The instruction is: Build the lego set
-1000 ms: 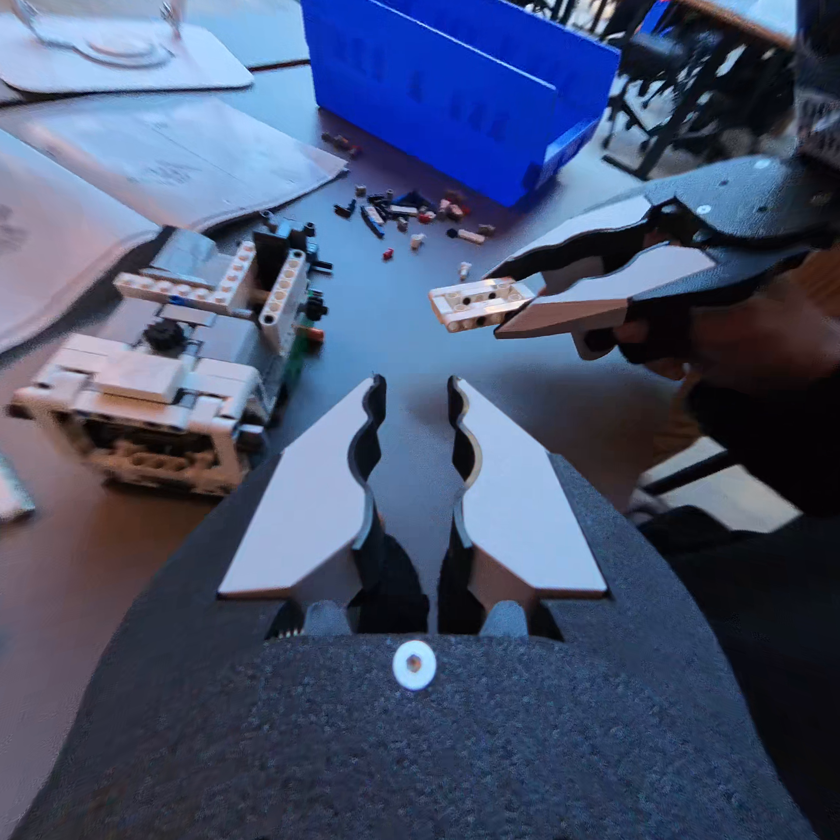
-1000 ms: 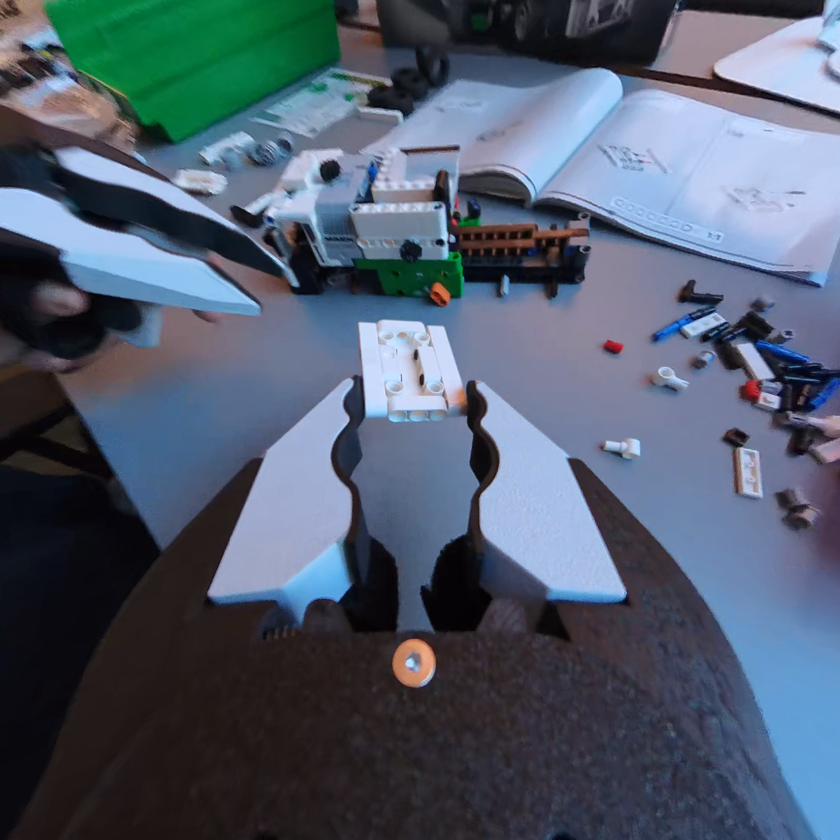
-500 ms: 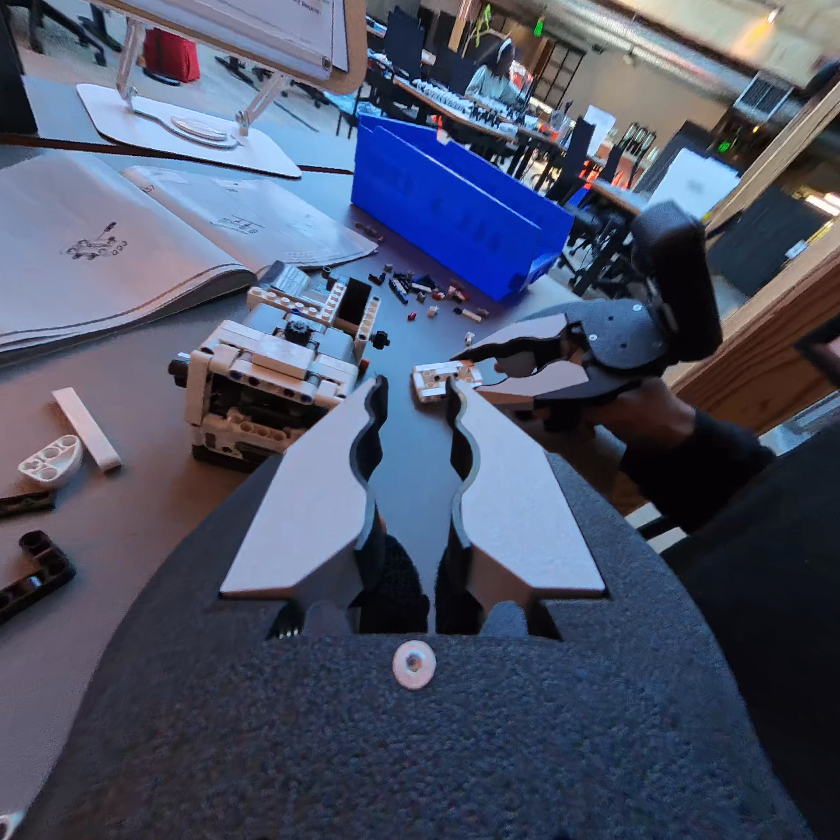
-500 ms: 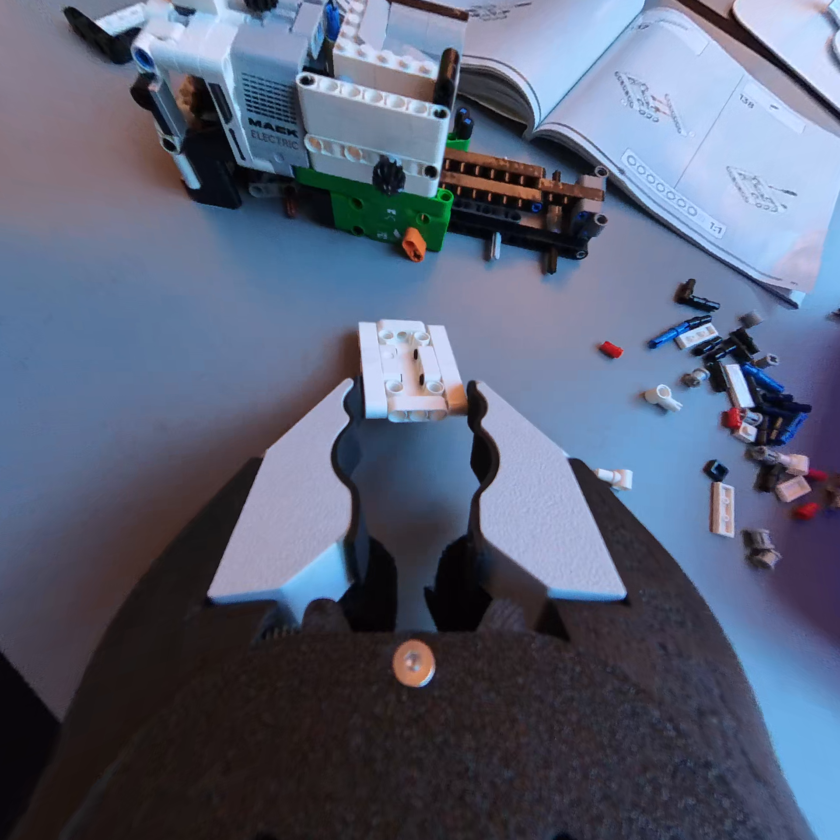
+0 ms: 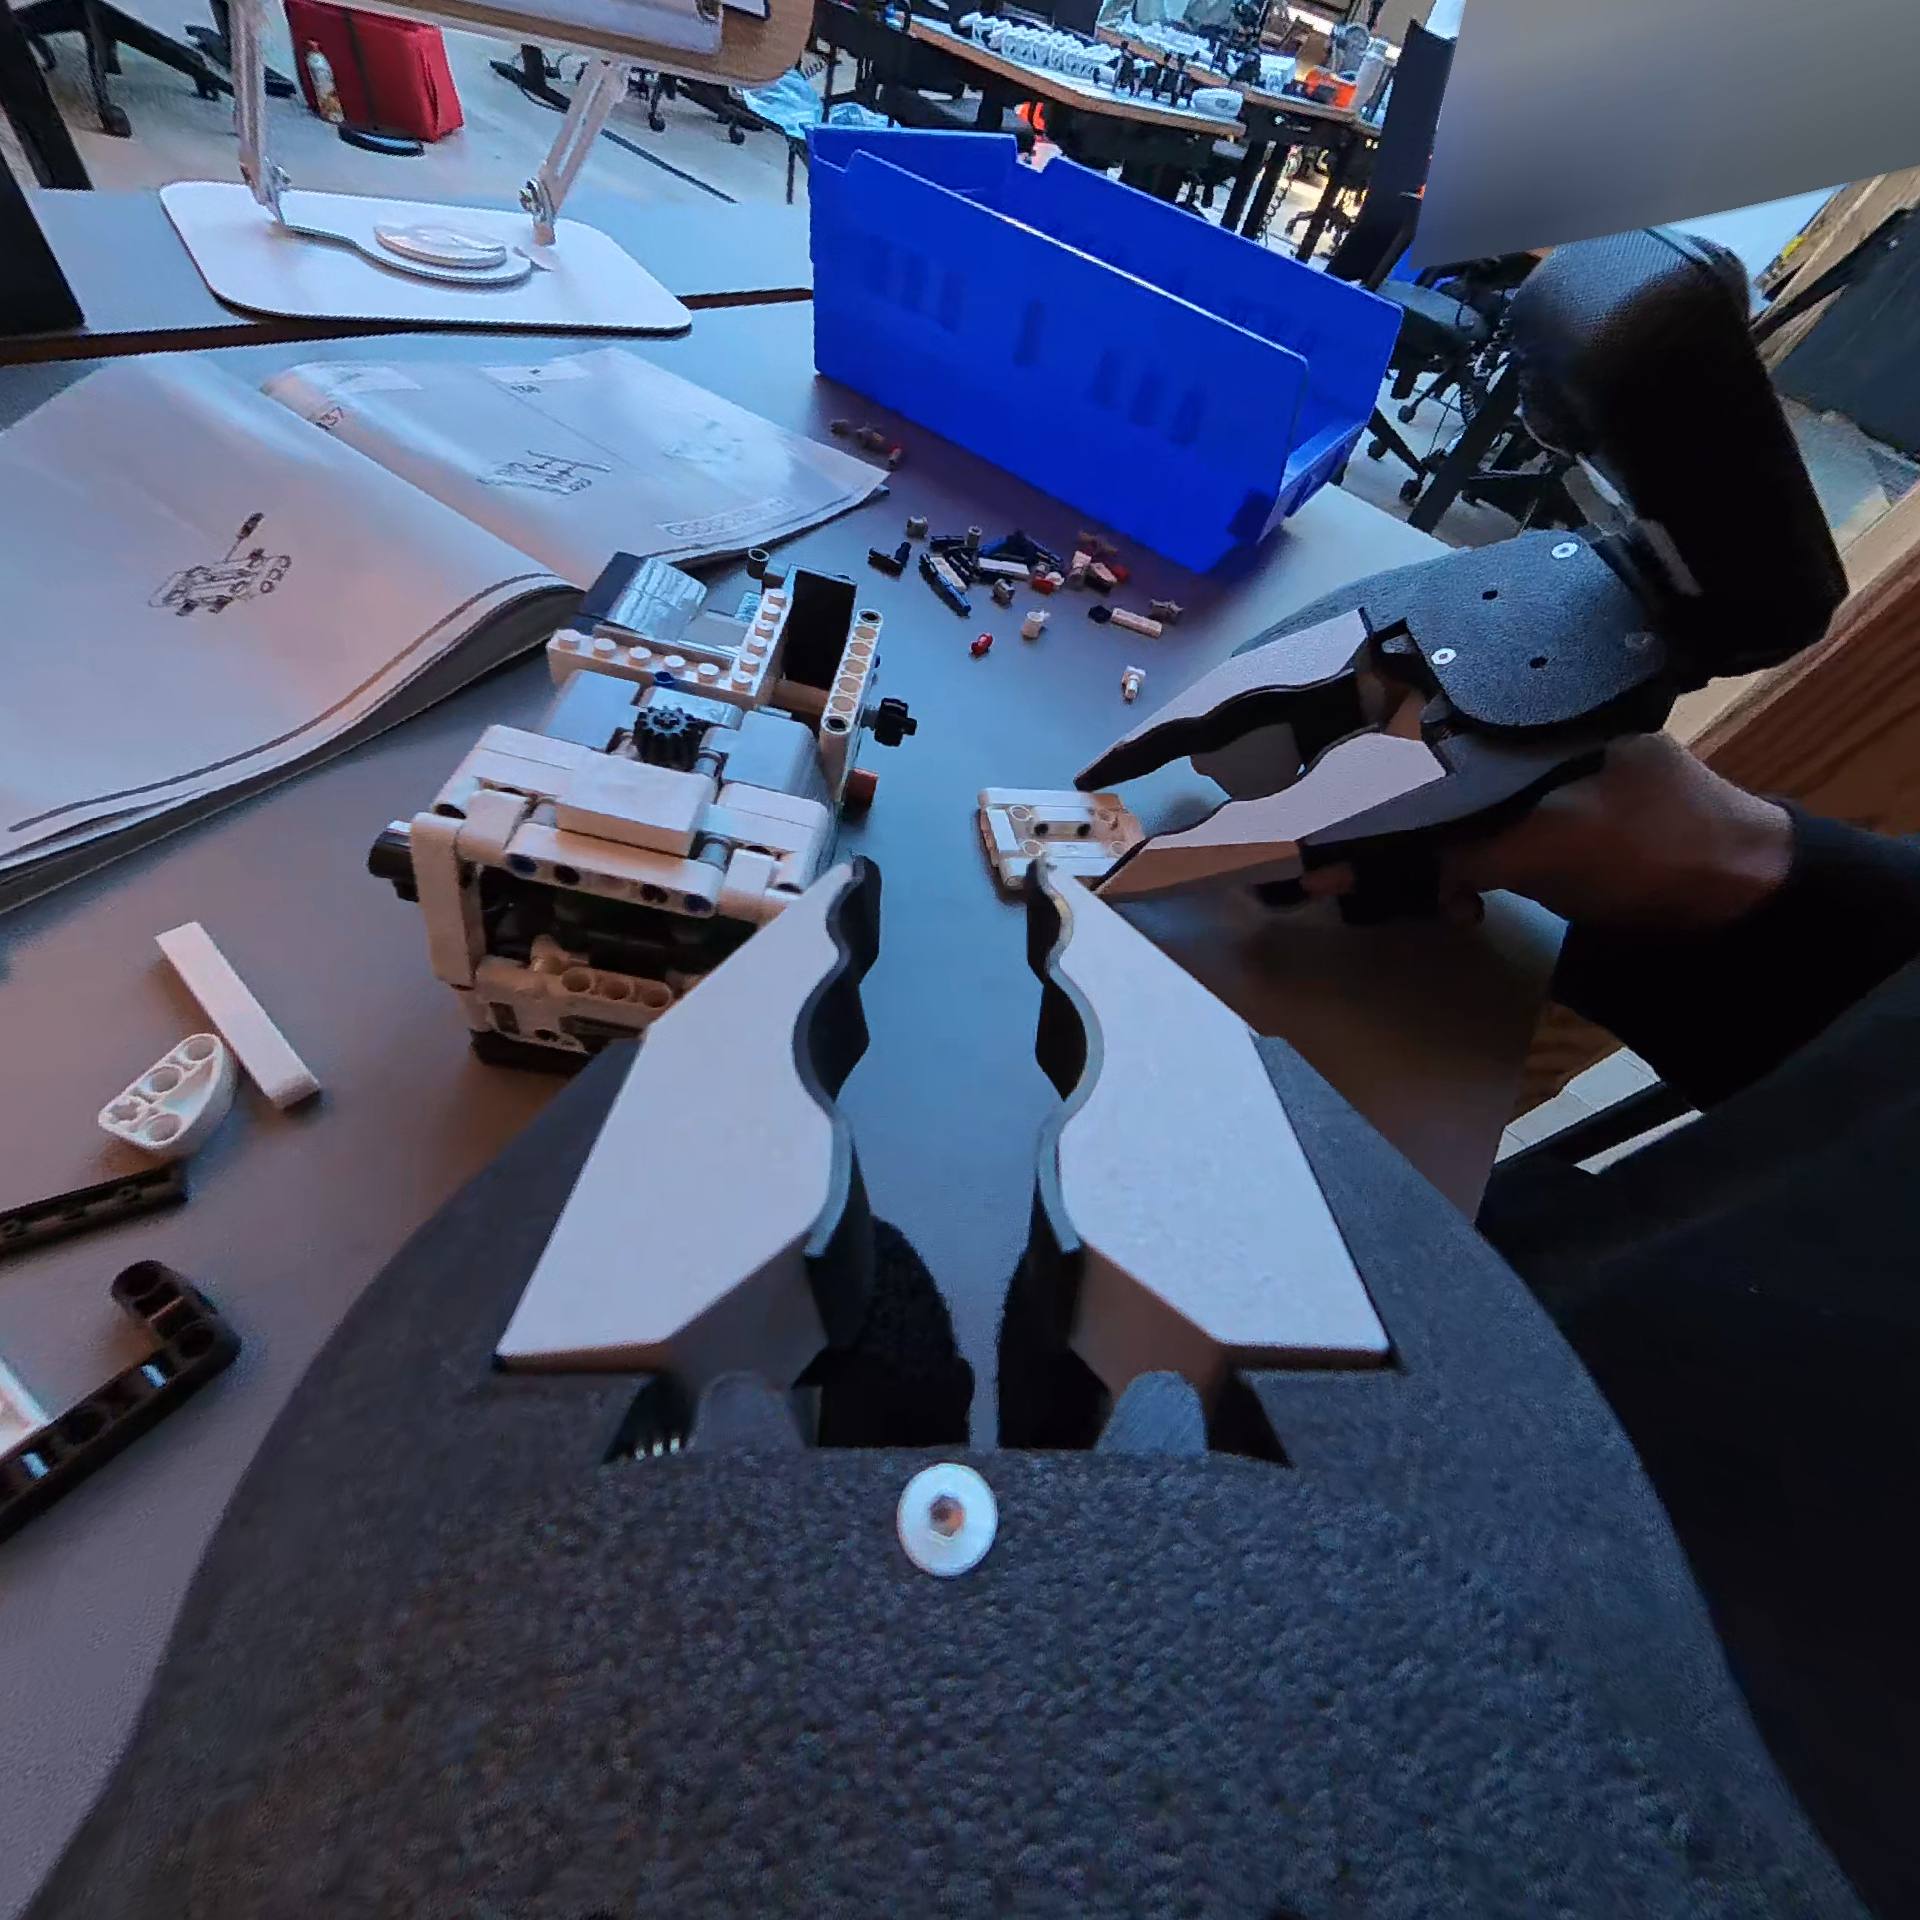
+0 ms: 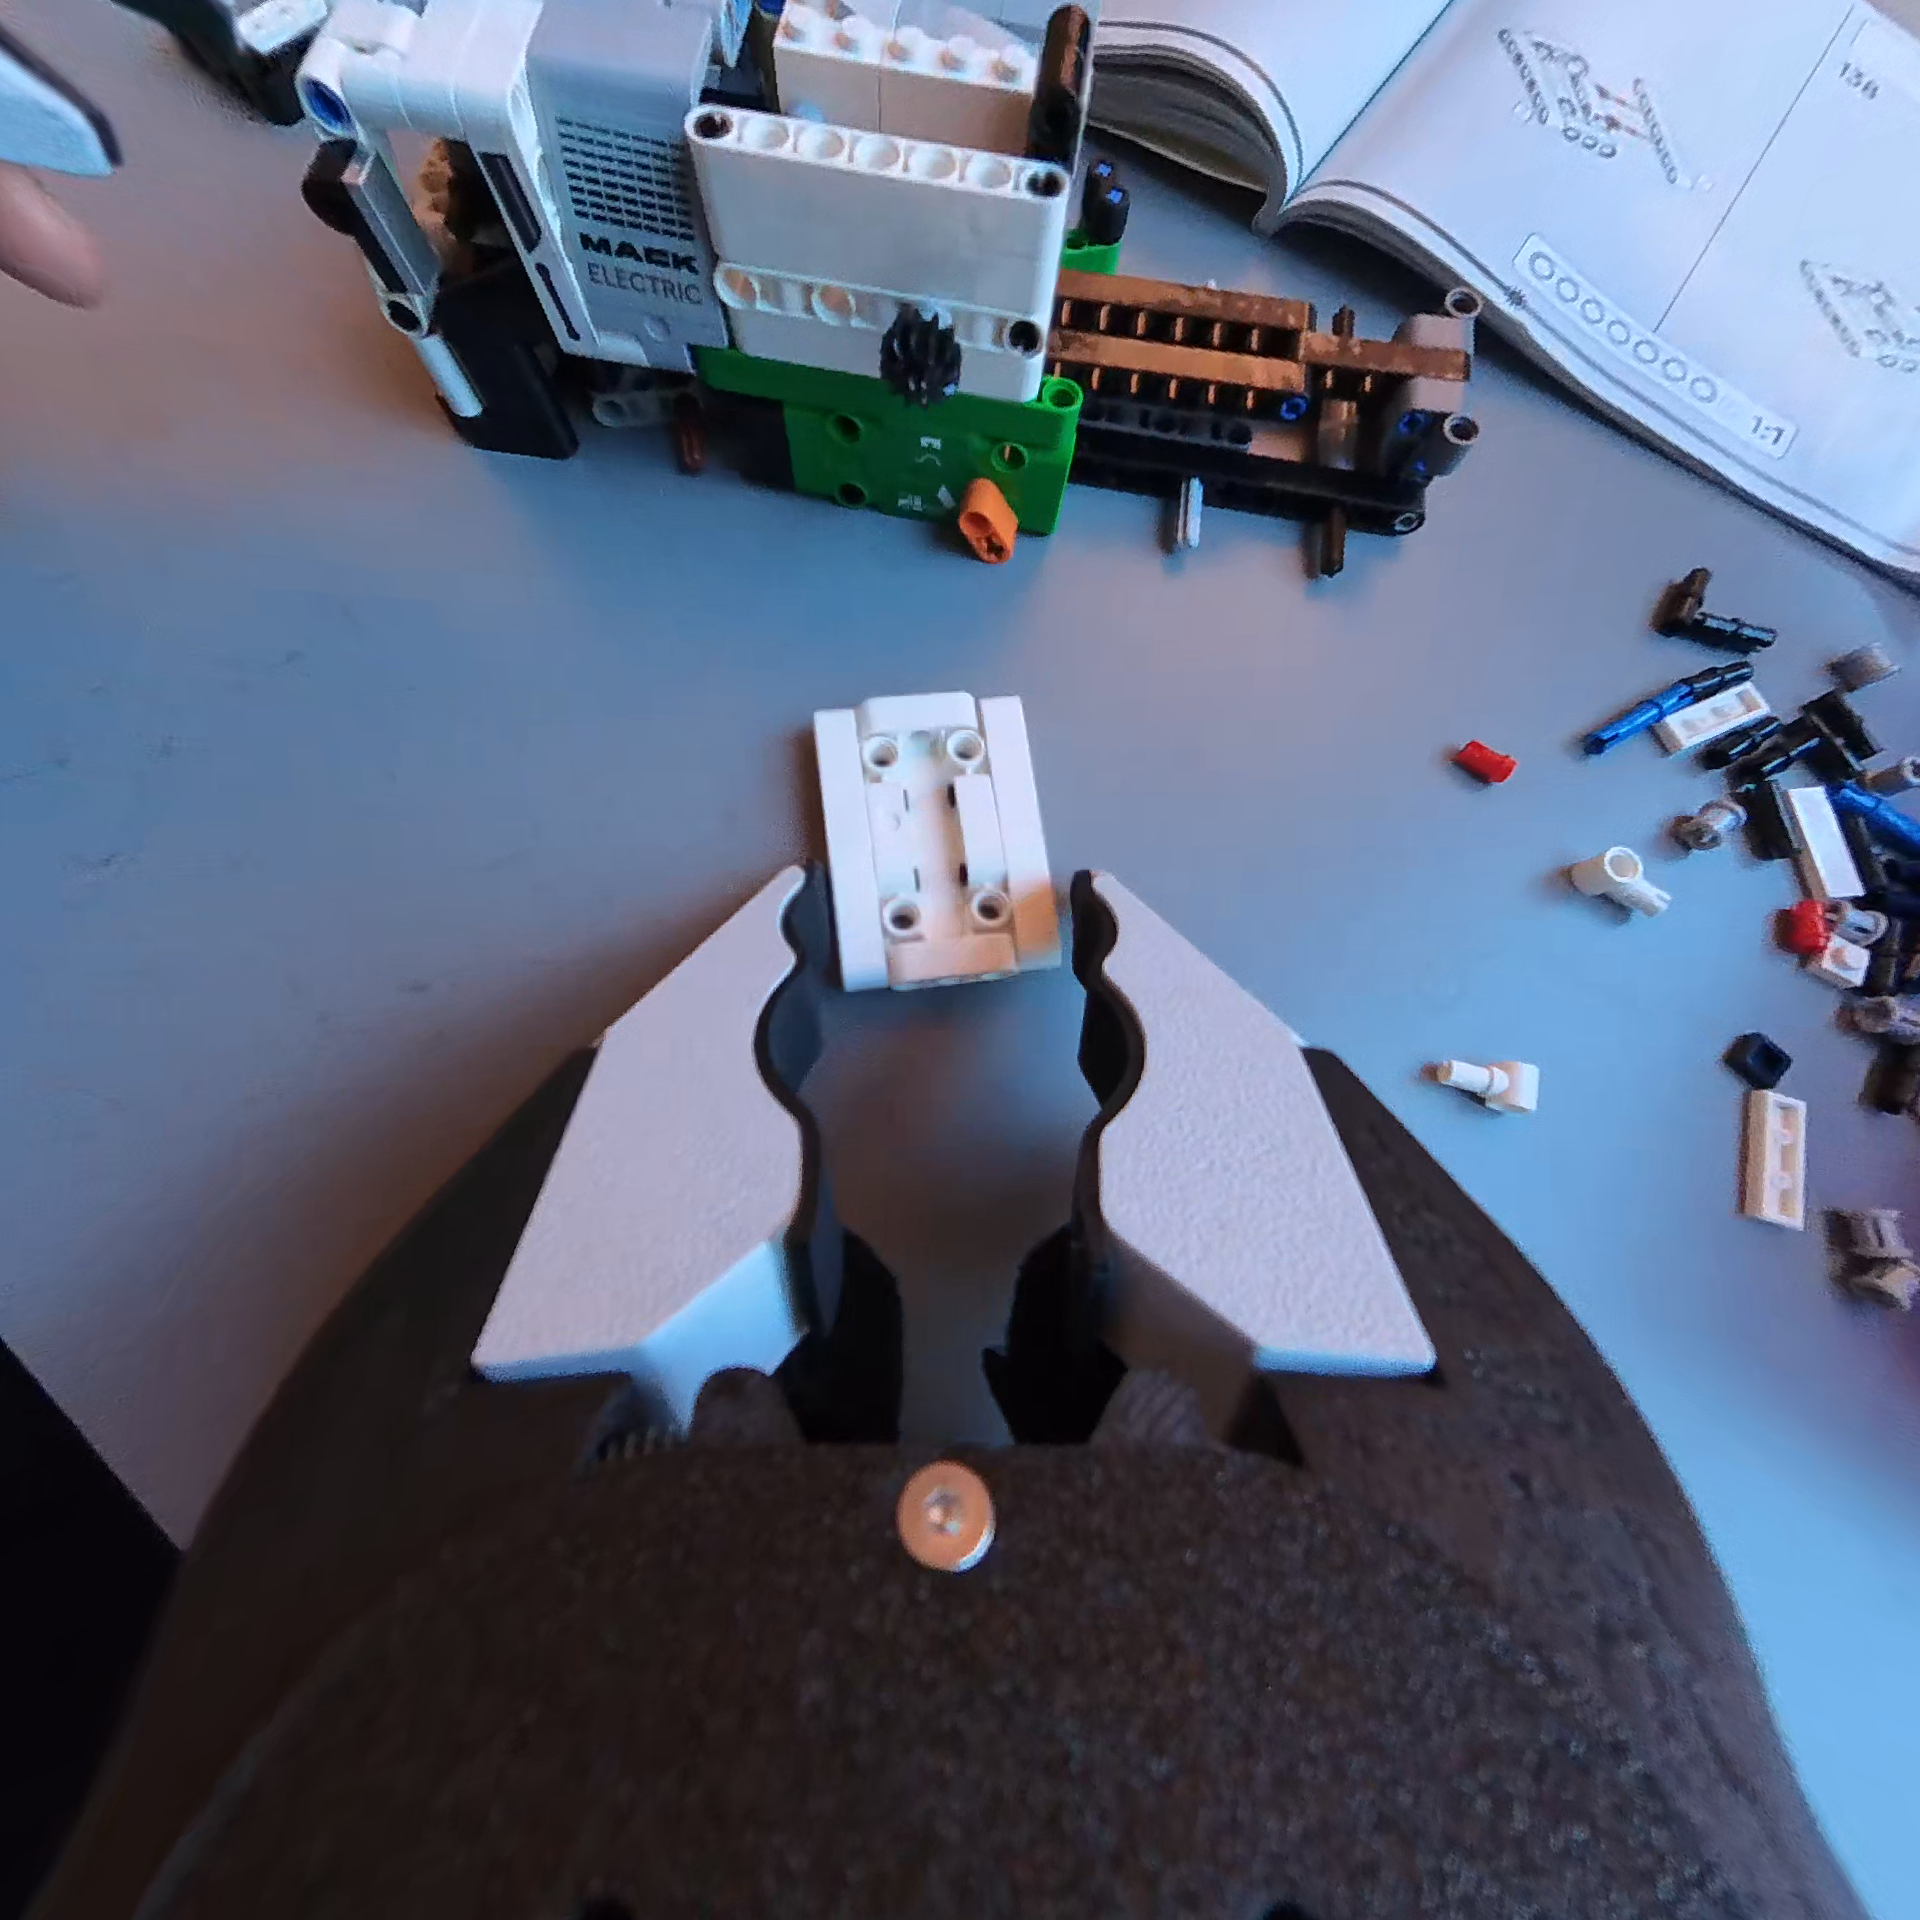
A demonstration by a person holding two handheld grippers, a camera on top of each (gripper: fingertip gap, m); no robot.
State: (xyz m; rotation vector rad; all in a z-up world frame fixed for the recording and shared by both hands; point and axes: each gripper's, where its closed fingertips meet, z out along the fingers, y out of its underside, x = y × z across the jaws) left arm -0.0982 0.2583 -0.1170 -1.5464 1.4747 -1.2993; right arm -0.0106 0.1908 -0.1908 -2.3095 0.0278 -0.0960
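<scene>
A partly built white, grey and green truck model (image 5: 644, 821) stands on the dark table; it also shows in the right wrist view (image 6: 831, 260). My right gripper (image 6: 940, 883) is shut on the near end of a flat white lego sub-assembly (image 6: 925, 831), which rests low on the table in front of the truck. The left wrist view shows that gripper (image 5: 1091, 831) and the white piece (image 5: 1049, 836) to the right of the truck. My left gripper (image 5: 951, 883) is slightly open and empty, its tips between the truck and the white piece.
An open instruction book (image 5: 312, 540) lies behind the truck. A blue bin (image 5: 1070, 343) stands at the back, with several small loose parts (image 5: 1018, 582) before it. A white beam (image 5: 234, 1013), a white curved piece (image 5: 166, 1091) and black beams (image 5: 114, 1371) lie left. To reach the white curved piece (image 5: 166, 1091) in a straight line is about 15 cm for my left fingers, about 25 cm for my right.
My right gripper has carried the white piece from mid-air down to the table near the truck. My left gripper has pulled back and tilted up, still empty.
</scene>
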